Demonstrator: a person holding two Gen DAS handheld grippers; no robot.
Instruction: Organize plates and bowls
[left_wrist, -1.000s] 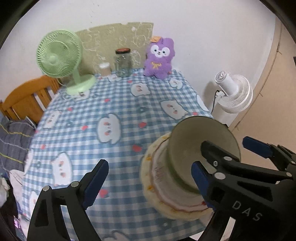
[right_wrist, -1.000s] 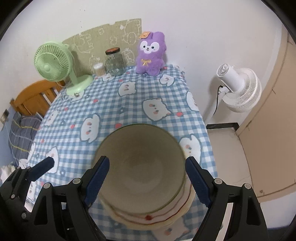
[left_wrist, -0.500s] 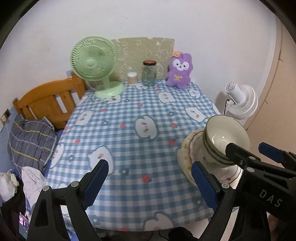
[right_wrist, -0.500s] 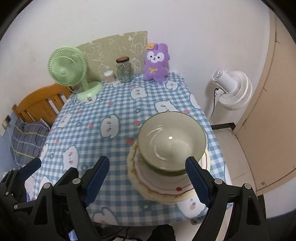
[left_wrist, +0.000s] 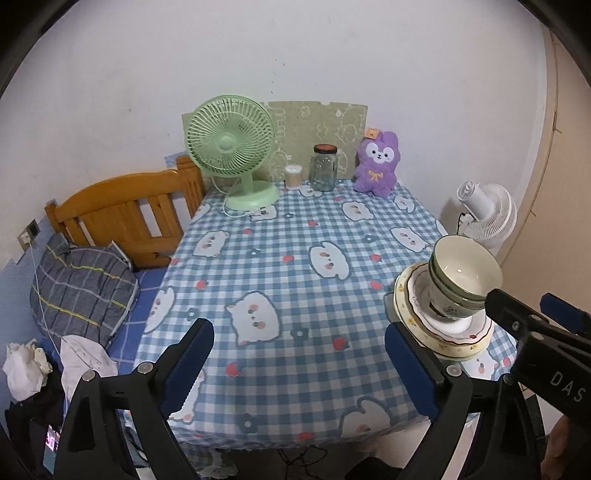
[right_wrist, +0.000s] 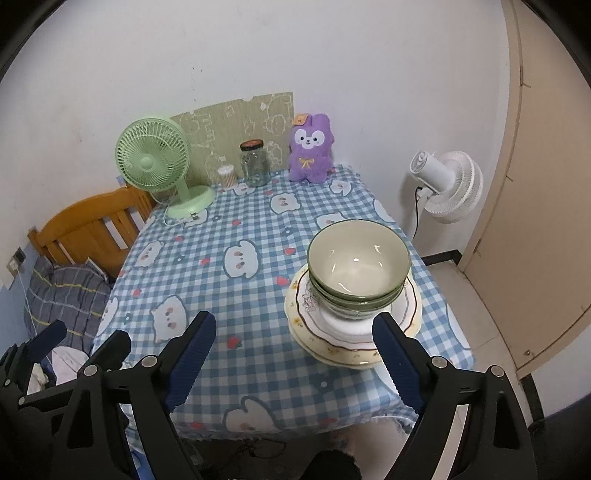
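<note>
A stack of green-rimmed bowls (right_wrist: 358, 269) sits nested on a stack of patterned plates (right_wrist: 332, 345) at the near right of the checked table (right_wrist: 240, 295). The stack also shows in the left wrist view, with the bowls (left_wrist: 461, 275) on the plates (left_wrist: 410, 310). My right gripper (right_wrist: 295, 363) is open and empty, held back above the table's front edge, apart from the stack. My left gripper (left_wrist: 299, 365) is open and empty over the front edge, to the left of the stack. The right gripper also shows in the left wrist view (left_wrist: 524, 317).
At the back of the table stand a green desk fan (right_wrist: 159, 170), a glass jar (right_wrist: 254, 164), a small cotton-swab container (right_wrist: 227, 177) and a purple plush toy (right_wrist: 310, 147). A white floor fan (right_wrist: 447, 184) stands right of the table. A wooden bed frame (left_wrist: 122, 210) is on the left.
Both grippers have pulled back and up from the table. The right gripper, which framed the top bowl, is now clear of it. The stack of bowls and plates stays put.
</note>
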